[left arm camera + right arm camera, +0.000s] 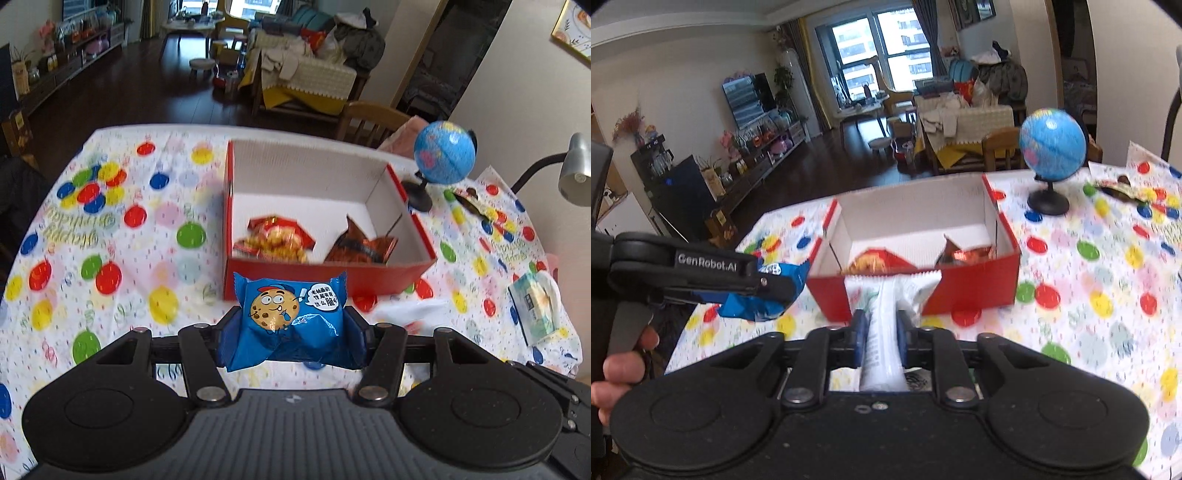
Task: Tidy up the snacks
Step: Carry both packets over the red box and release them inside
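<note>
While both packets hang short of box, step is carry-in. Left tool (pixel 291 325) pinching blue cookie packet (pixel 291 314); right tool (pixel 881 332) pinching white packet (pixel 882 332). Red box (pixel 325 273) mid-desk, two snacks inside. Next: lift over near wall, release.

Both grippers closed on packets, held side by side above the table.

The left gripper (pixel 291 325) had its jaws set wide, pressed against both sides of a blue cookie packet (pixel 290 314); in the right wrist view it extended level from the left edge, the person's bare fingers (pixel 617 369) on its trigger. The right gripper (pixel 881 332) had its jaws drawn narrow, pinching a white packet (pixel 886 325) edge-on between blue pads (pixel 860 339).
</note>
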